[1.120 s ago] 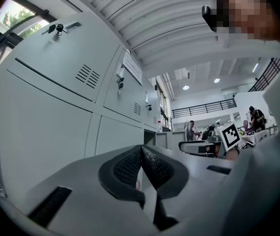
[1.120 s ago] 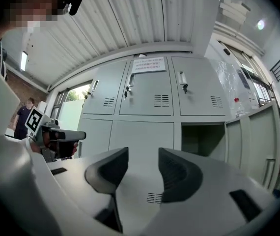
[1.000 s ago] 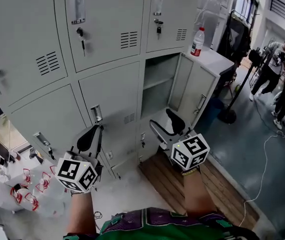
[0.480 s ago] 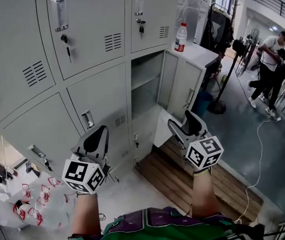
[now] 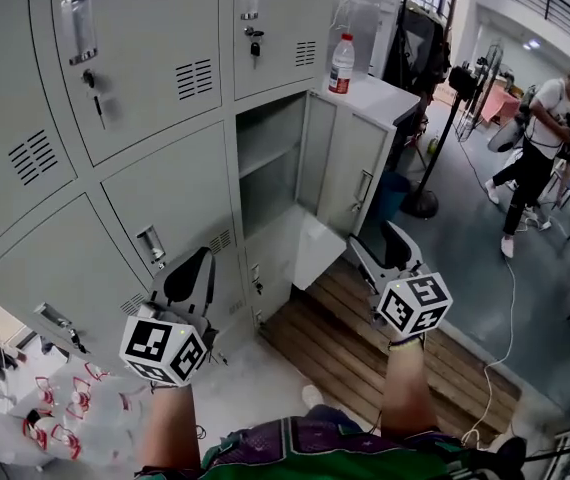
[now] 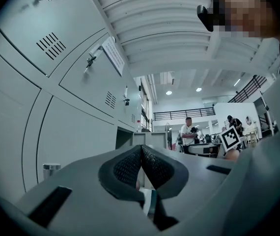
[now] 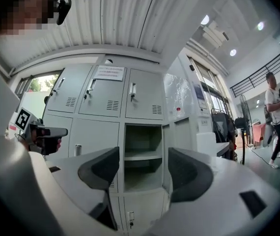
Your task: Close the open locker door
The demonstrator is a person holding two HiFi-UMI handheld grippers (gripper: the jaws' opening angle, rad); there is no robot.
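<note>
the locker door (image 5: pixel 343 163) stands open at the lockers' (image 5: pixel 165 183) right end. left gripper (image 5: pixel 193 268) jaws are together, empty; right gripper (image 5: pixel 383 250) jaws, wide apart and empty, have just been closing slightly.

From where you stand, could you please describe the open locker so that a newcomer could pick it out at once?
Face the wall of grey metal lockers. Go to its right-hand column, beside the red-capped bottle, middle row. That open locker is the only one showing a dark interior with a shelf; every neighbour is shut.
</note>
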